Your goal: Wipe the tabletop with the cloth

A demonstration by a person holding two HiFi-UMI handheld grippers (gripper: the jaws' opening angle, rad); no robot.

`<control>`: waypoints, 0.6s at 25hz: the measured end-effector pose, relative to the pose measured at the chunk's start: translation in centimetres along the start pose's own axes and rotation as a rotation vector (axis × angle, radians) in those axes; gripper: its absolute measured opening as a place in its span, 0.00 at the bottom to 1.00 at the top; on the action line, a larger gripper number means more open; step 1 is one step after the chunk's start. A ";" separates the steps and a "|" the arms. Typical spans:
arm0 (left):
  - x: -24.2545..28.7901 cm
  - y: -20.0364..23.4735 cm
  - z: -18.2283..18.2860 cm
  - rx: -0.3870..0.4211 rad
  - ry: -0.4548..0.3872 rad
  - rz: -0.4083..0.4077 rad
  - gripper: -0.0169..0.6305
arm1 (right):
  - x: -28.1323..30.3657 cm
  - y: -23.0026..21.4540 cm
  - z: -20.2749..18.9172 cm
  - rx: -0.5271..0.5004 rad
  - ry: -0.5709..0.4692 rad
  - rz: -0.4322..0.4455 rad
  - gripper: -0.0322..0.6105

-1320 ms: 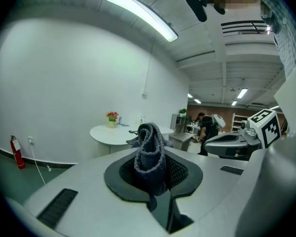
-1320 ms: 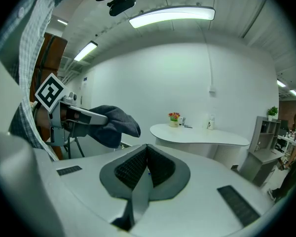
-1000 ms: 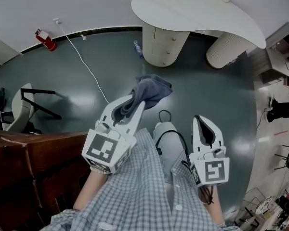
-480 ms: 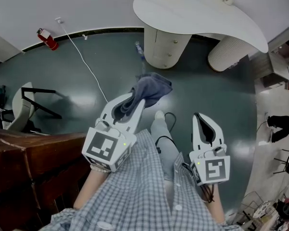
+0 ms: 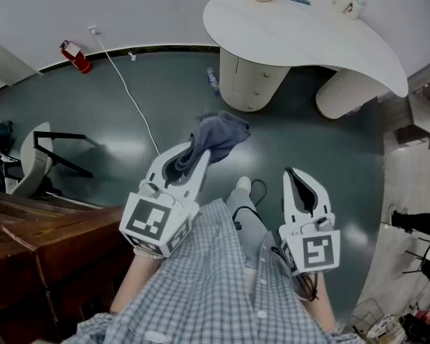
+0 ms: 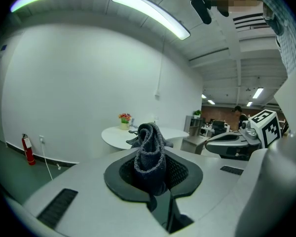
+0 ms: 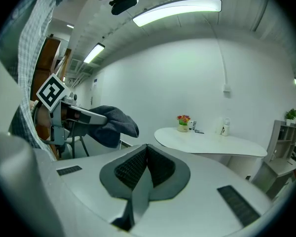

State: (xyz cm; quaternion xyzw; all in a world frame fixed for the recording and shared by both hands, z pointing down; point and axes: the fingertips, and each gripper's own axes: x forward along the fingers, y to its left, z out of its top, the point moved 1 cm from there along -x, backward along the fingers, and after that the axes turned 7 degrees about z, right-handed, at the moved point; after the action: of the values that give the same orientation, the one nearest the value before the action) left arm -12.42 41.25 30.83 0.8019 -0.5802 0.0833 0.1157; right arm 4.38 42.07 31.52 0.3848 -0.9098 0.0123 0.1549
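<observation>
The left tongs (image 5: pixel 199 156) are clamped on the grey cloth (image 5: pixel 219 135), holding it over the floor (image 5: pixel 115 113), well apart from the white desk (image 5: pixel 308 34). The right tongs (image 5: pixel 298 180) are together, empty.

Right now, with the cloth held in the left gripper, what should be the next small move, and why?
Probably carry the left gripper forward toward the white table. Its jaws are shut on the gray cloth, but the tabletop lies ahead across the floor, well apart from both grippers. The right gripper is shut and empty.
</observation>
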 end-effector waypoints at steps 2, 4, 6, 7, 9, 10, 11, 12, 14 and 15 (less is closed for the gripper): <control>1.1 0.0 0.4 0.002 0.001 0.011 0.11 | 0.8 -1.3 0.2 -0.001 -0.005 0.010 0.06; 2.2 0.1 0.9 0.003 -0.001 0.026 0.11 | 1.6 -2.5 0.5 -0.005 -0.010 0.024 0.06; 3.2 0.1 1.5 0.001 -0.003 0.041 0.12 | 2.4 -3.7 0.7 -0.008 -0.014 0.038 0.06; 3.8 0.1 1.8 0.001 -0.004 0.048 0.12 | 2.8 -4.4 0.8 -0.008 -0.016 0.044 0.06; 4.9 0.0 2.5 0.000 -0.006 0.064 0.12 | 3.4 -5.8 1.1 -0.011 -0.021 0.059 0.06; 5.4 -0.1 2.8 -0.001 -0.006 0.071 0.11 | 3.8 -6.4 1.3 -0.012 -0.024 0.067 0.06; 5.9 -0.1 3.1 -0.002 -0.007 0.078 0.11 | 4.1 -7.0 1.5 -0.015 -0.027 0.075 0.06; 6.3 -0.2 3.4 -0.002 -0.007 0.084 0.11 | 4.4 -7.5 1.7 -0.018 -0.030 0.082 0.06; 7.1 -0.2 4.0 0.003 -0.009 0.094 0.11 | 5.0 -8.6 2.1 -0.023 -0.039 0.091 0.06; 7.6 -0.2 4.3 0.006 -0.011 0.099 0.11 | 5.3 -9.2 2.3 -0.023 -0.043 0.093 0.06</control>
State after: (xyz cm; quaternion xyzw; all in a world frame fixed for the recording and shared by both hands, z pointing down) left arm -9.84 33.17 28.73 0.7729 -0.6196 0.0864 0.1057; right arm 6.75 31.63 30.01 0.3402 -0.9301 0.0006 0.1388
